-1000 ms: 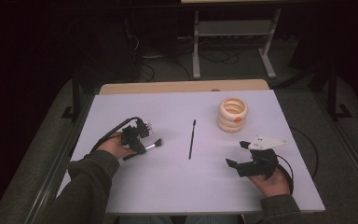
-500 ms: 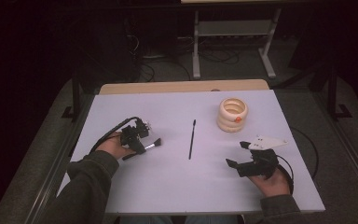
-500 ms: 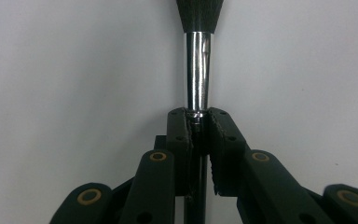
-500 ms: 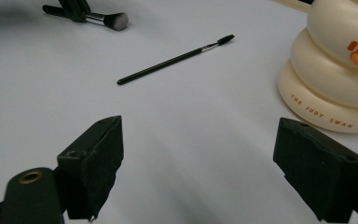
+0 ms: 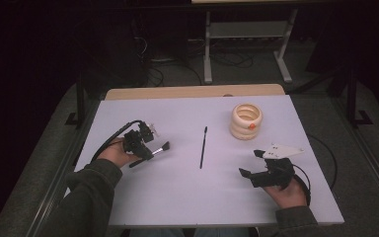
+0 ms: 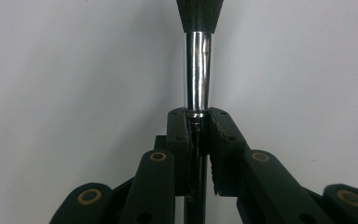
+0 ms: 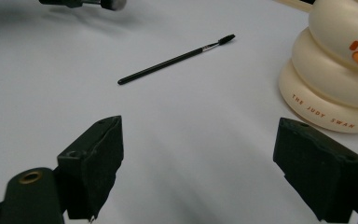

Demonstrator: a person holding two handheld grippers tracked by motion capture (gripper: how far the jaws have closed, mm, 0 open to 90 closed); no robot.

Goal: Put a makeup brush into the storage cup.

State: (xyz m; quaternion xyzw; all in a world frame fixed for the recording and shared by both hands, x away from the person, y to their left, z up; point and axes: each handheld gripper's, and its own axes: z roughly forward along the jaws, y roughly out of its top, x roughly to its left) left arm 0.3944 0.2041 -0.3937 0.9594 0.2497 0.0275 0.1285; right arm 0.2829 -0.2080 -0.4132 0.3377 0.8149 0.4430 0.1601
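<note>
My table (image 5: 177, 197) is a pale lavender-white top with a wooden strip along its far edge. A thin black mascara wand (image 5: 203, 147) lies flat near the centre, brush end pointing to twelve o'clock. At about two o'clock from it stands a cream ringed holder (image 5: 246, 121), upright, well apart.

One camera sits high above the person's side and looks forward and down on the whole flat white table (image 5: 187, 197), from far off. A second camera rides on the left gripper (image 6: 198, 135) and looks very close along the shiny silver-necked black brush (image 6: 198, 70) toward 12 o'clock. A third rides on the right gripper (image 7: 198, 154), low over the table; like the high one, it sees the thin black wand brush (image 7: 177, 58) at 12 o'clock and the cream ringed pot (image 7: 340, 74) at 2 o'clock.
</note>
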